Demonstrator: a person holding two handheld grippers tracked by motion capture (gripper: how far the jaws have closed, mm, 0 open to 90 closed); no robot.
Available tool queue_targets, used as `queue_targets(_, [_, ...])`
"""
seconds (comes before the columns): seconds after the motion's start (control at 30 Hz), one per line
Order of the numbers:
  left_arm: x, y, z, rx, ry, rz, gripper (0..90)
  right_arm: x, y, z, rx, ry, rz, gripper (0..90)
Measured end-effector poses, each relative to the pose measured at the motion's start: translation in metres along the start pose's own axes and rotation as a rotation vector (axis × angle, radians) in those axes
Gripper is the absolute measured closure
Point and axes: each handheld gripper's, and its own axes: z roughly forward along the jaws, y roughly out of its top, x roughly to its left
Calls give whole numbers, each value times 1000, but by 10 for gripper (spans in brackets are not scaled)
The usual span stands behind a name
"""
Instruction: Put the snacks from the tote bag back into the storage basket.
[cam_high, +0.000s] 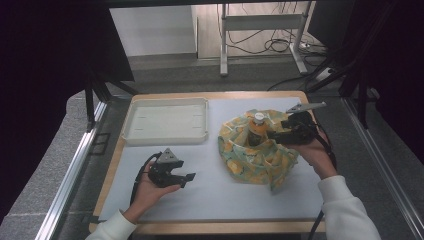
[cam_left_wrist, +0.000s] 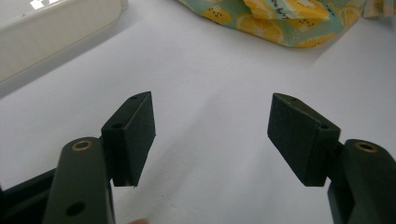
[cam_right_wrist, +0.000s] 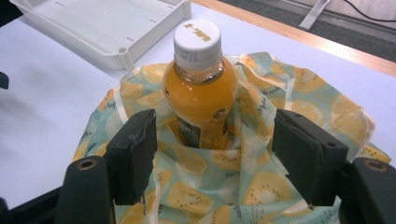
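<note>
On the right of the white mat, orange drink bottle (cam_right_wrist: 201, 88) stands upright inside bunched lemon-print cloth (cam_high: 255, 155). Right gripper (cam_right_wrist: 215, 154) wide, empty, just near of it. Left gripper (cam_high: 172, 175) wide, idle. Wrapping stage; next needs a fresh cloth edge.

left tongs (cam_high: 186, 178): jaws apart, resting low in hand | right tongs (cam_high: 272, 135): jaws apart, gripping nothing

white tray (cam_high: 165, 121) on the white table cover (cam_high: 210, 195).
</note>
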Motion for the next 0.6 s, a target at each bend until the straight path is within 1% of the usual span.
queue_targets(0.17, [0,1,3,9,10,12,323,3,6,7,15,5,-2,297])
queue_targets(0.37, [1,-1,2,8,5,12,322,7,11,19,40,17,-2,266])
queue_targets(0.5, [2,-1,1,9,5,6,321,9,16,27,53,2,-3,233])
queue_targets(0.6, [1,-2,1,7,7,7,321,9,20,36,65,-6,7,203])
